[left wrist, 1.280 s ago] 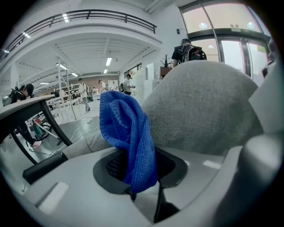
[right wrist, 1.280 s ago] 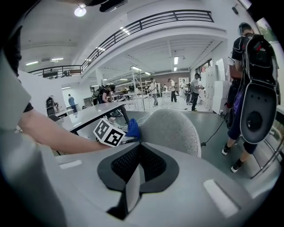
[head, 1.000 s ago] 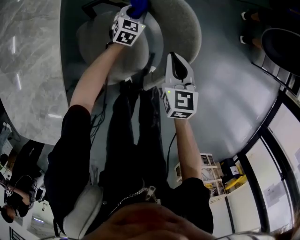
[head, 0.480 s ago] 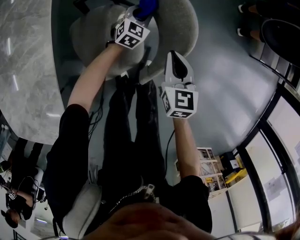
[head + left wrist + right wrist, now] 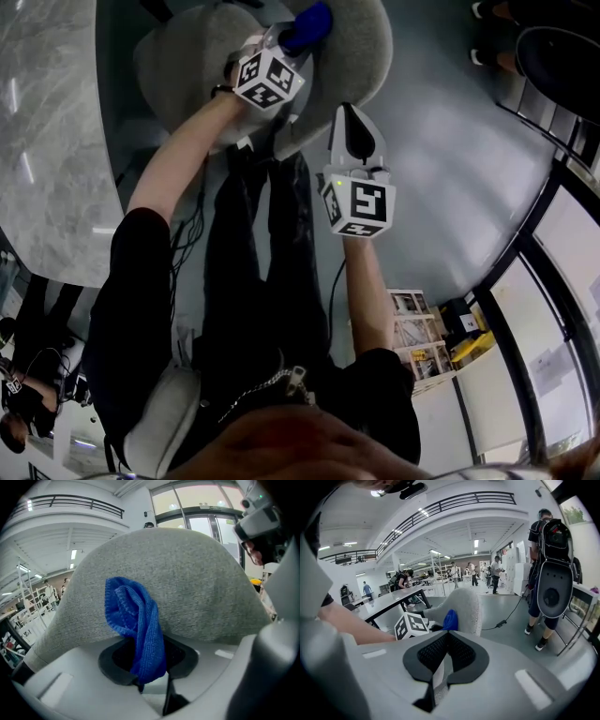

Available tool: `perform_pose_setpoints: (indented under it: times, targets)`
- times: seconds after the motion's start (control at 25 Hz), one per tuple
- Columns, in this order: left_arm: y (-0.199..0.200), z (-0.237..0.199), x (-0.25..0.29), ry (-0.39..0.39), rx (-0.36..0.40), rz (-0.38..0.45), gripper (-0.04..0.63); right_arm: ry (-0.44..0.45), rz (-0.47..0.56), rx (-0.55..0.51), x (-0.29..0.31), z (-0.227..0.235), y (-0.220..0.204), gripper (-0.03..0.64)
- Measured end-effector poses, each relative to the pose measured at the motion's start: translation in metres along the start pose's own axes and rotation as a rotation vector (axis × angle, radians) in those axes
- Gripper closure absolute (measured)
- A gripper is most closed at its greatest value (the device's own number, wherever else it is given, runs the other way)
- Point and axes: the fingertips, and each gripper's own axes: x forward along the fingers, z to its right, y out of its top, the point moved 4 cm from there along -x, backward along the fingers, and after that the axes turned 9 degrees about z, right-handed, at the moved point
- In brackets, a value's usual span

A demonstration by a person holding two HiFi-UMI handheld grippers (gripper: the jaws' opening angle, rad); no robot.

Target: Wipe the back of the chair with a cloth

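Wiping stroke in hand on the chair back.
The left gripper (image 5: pixel 149 682), fingers clenched on the blue cloth (image 5: pixel 133 620), holds it against the grey chair back (image 5: pixel 206 578) near its middle. The next sweep likely must stop short of the curved top edge. The right gripper (image 5: pixel 440 665), fingers closed on nothing, hangs behind the chair back over open floor (image 5: pixel 450 187).

Your left gripper (image 5: pixel 289 39) moves right in the head view, and its marker cube (image 5: pixel 270 80) goes a little lower with it. The blue cloth (image 5: pixel 312 23) in its jaws travels along: it starts near the inner edge of the chair back (image 5: pixel 361 47) and now lies further onto the grey fabric. Your left forearm (image 5: pixel 183 155) swings right too.
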Motion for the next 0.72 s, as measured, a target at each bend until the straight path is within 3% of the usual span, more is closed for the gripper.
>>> perform_pose_setpoints:
  times: [0.72]
  targets:
    - [0.005,0.099,-0.043,-0.328,0.165,0.033,0.483,-0.036,0.013,0.019,-0.022,0.013,-0.003,0.614]
